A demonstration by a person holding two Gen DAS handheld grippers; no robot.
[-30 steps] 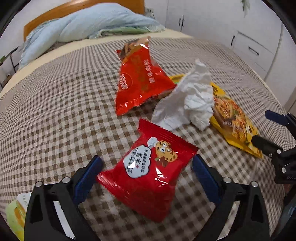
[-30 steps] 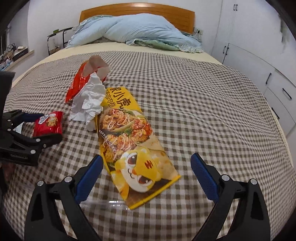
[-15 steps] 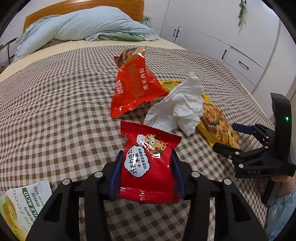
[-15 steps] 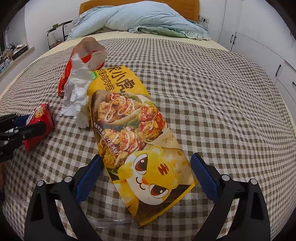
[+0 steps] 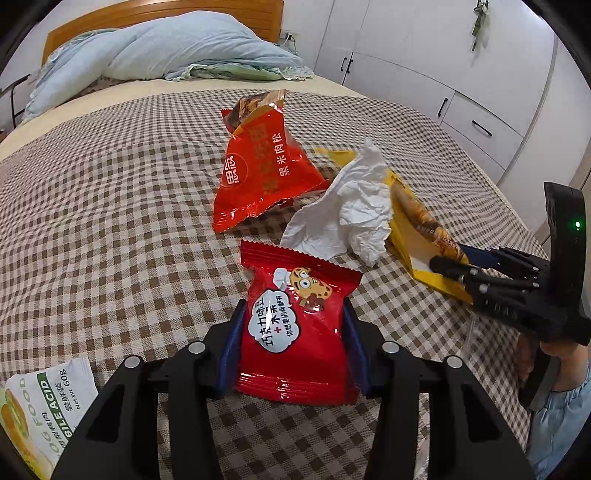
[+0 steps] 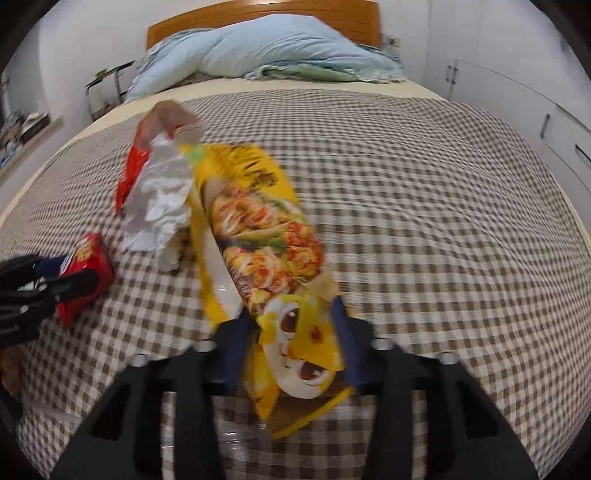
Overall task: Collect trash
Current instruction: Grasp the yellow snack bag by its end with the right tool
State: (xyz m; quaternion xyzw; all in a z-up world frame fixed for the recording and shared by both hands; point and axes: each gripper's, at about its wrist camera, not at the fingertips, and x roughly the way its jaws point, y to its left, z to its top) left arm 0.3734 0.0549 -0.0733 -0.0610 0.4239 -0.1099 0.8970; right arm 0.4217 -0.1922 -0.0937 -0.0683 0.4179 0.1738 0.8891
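Observation:
My left gripper (image 5: 293,308) is shut on a small red cookie packet (image 5: 299,354) just above the checked bedspread (image 5: 110,221). The right gripper (image 6: 291,310) has its jaws closing, and both pads press the buckled near end of a long yellow food wrapper (image 6: 266,236). A crumpled white tissue (image 5: 354,210) lies between the two, against the yellow wrapper (image 5: 417,218). Behind it stands a larger open red snack bag (image 5: 262,173). The right gripper (image 5: 452,258) shows at the right edge of the left wrist view. The left gripper (image 6: 74,271) with its red packet (image 6: 92,254) shows at the left edge of the right wrist view.
A white and green packet (image 5: 44,406) lies at the near left. A pale blue quilt (image 5: 159,48) is bunched at the wooden headboard (image 6: 258,18). White cupboards with drawers (image 5: 461,92) line the right side. A person's hand (image 5: 557,369) holds the right gripper.
The left jaws closed onto the red cookie packet and have stayed there. The right jaws then closed on the yellow wrapper's near end, which has buckled and risen off the bedspread.

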